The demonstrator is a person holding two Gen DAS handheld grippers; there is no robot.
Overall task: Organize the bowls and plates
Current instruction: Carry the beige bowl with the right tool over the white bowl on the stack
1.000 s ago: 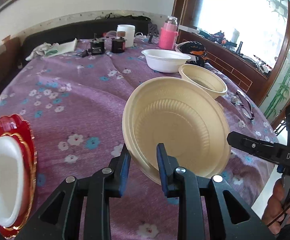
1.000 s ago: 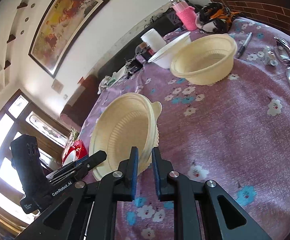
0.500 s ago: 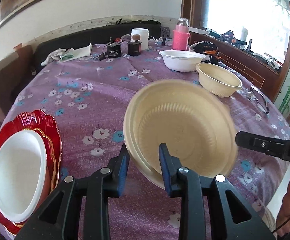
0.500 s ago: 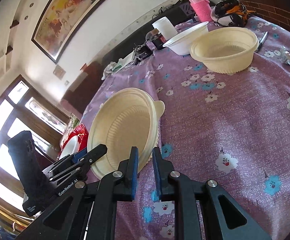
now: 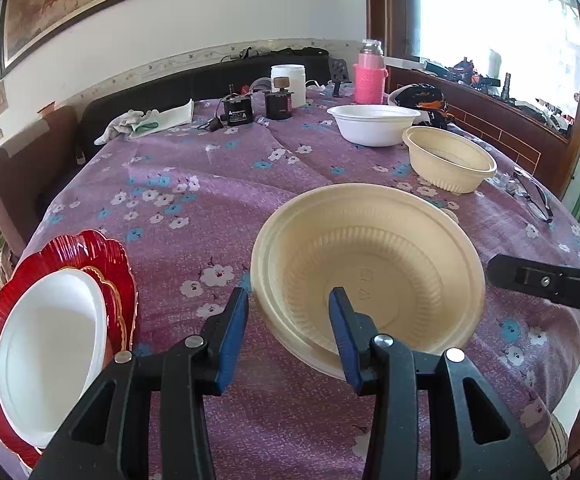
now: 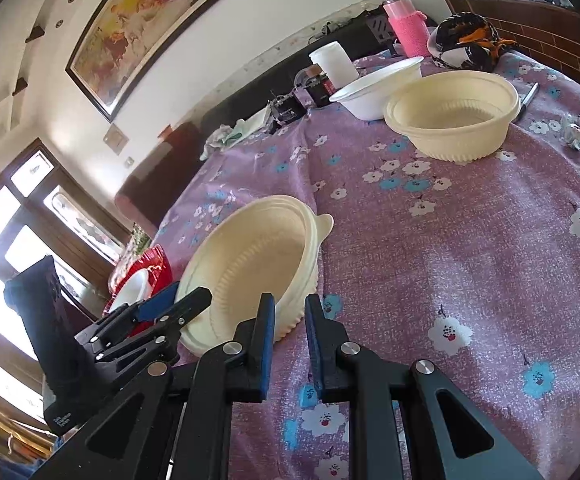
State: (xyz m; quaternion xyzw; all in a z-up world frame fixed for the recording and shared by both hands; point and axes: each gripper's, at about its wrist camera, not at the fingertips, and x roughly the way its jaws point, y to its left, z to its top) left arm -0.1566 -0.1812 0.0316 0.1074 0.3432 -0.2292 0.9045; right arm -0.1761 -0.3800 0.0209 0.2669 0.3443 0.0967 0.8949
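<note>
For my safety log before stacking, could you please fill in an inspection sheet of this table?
Surface: purple flowered tablecloth, wrinkled.
Job's things: tilted cream bowl; second cream bowl and white bowl far right; white plate on red plates, left.
Clutter: pink bottle, white jar, glasses, gloves.
Tools: left tool open astride the tilted bowl's rim; right tool shut on its wall.
Cables: thin lead by black boxes.
Surroundings: painting, window, sofa.

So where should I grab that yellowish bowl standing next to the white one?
Pinch the upright cream bowl by its rim on the near side, coming down from above, with one finger inside and one outside. It stands open side up with a thin lip, and the white bowl crowds its far side.
</note>
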